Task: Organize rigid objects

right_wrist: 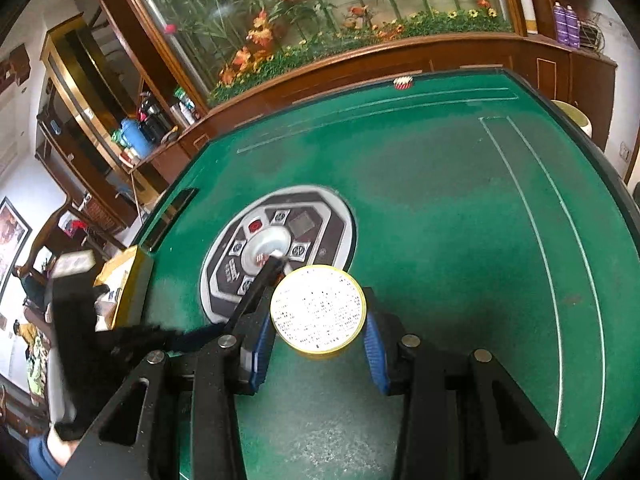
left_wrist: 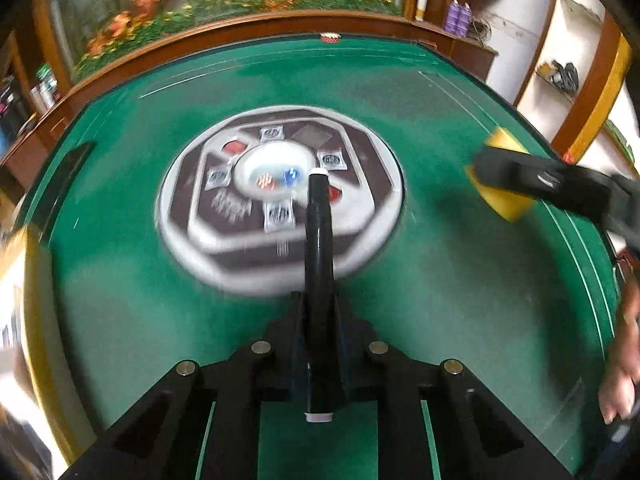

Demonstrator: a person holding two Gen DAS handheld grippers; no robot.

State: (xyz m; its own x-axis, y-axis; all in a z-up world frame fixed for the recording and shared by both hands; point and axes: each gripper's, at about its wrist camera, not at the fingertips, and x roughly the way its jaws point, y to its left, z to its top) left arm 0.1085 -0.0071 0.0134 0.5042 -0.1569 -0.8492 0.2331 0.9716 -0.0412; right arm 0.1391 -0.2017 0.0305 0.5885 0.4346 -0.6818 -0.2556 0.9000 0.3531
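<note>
My left gripper (left_wrist: 319,312) is shut on a black marker pen (left_wrist: 319,248) that points forward over the round control panel (left_wrist: 224,216) in the middle of the green table (left_wrist: 460,280). My right gripper (right_wrist: 318,344) is shut on a yellow round tin with a white printed lid (right_wrist: 318,306), held above the felt. The tin (left_wrist: 500,200) and the right gripper (left_wrist: 500,168) also show at the right of the left wrist view. The pen (right_wrist: 256,288) and the left gripper (right_wrist: 192,338) show at the left of the right wrist view.
A small red and white cap (right_wrist: 403,82) sits at the table's far edge. A yellow box (right_wrist: 124,280) stands at the left edge. A wooden cabinet with artificial flowers (right_wrist: 320,40) runs behind the table. A hand (left_wrist: 622,360) is at the right.
</note>
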